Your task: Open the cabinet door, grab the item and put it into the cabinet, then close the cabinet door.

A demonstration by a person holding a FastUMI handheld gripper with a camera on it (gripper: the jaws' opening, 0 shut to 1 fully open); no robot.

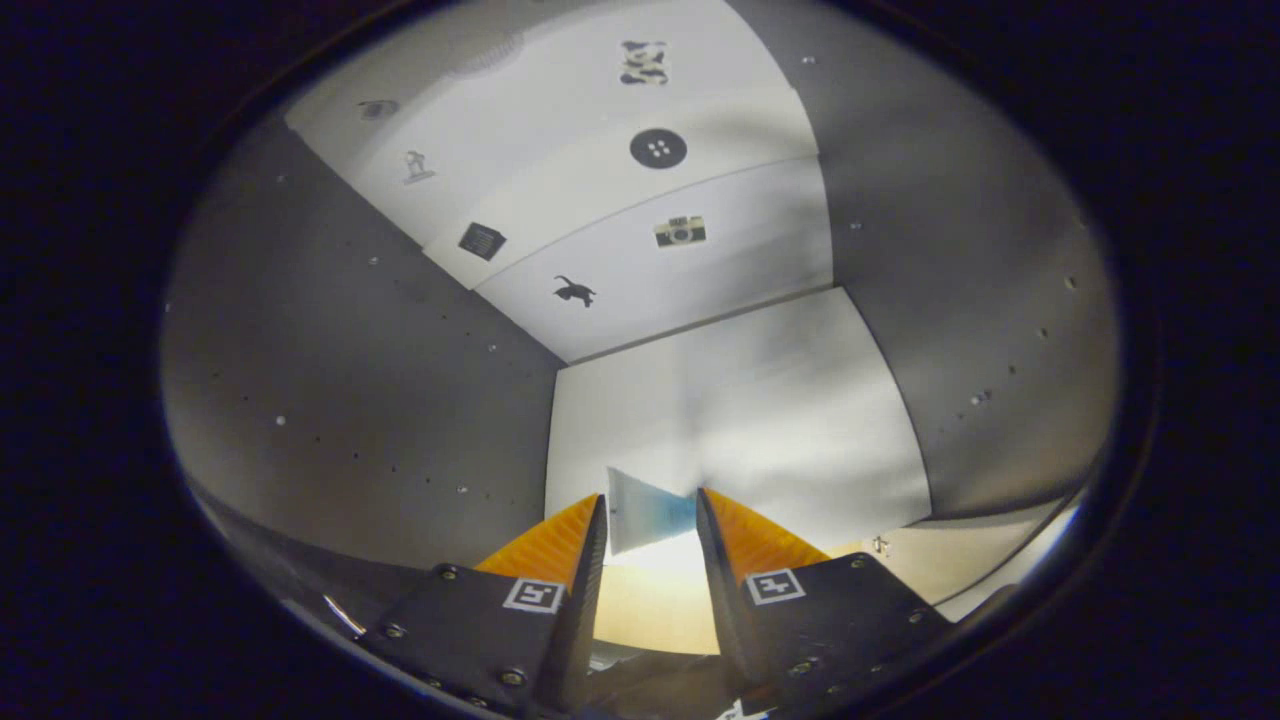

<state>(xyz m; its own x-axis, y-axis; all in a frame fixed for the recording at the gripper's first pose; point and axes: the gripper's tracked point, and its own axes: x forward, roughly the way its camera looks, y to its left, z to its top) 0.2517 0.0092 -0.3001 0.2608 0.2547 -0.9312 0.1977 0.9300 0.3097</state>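
My tongs (651, 510) reach into the cabinet (380, 400), and between their tips sits a thin, flat item (648, 512), a card-like sheet with crisp straight edges and a sharp upper left corner. Its face fades from pale grey-white on the left to a soft blue on the right, smooth and matte, with no print I can make out. Both fingers (590, 530) stand close against its side edges, so I seem to be holding it in a narrow grip, though I cannot tell how firmly each finger presses. The sheet stands roughly upright, its broad face turned toward me and its top edge sloping down from left to right; its lower part is lost in a bright glare between the fingers, so I cannot tell which way its long axis runs. Around it the cabinet is a plain box: dull grey side walls to the left and right, flat and smooth, dotted with rows of small holes and pale pegs. The far back panel (760, 420) is white and matte, crossed by soft shadows. Above it the white panel (620, 200) is divided by fine seams into strips and carries small dark stickers: a round button shape (658, 148), a little camera (680, 231), a cat figure (575, 291) and a dark square (481, 241). Near me, below the fingers, the cabinet floor (655, 600) looks like pale, smooth wood.
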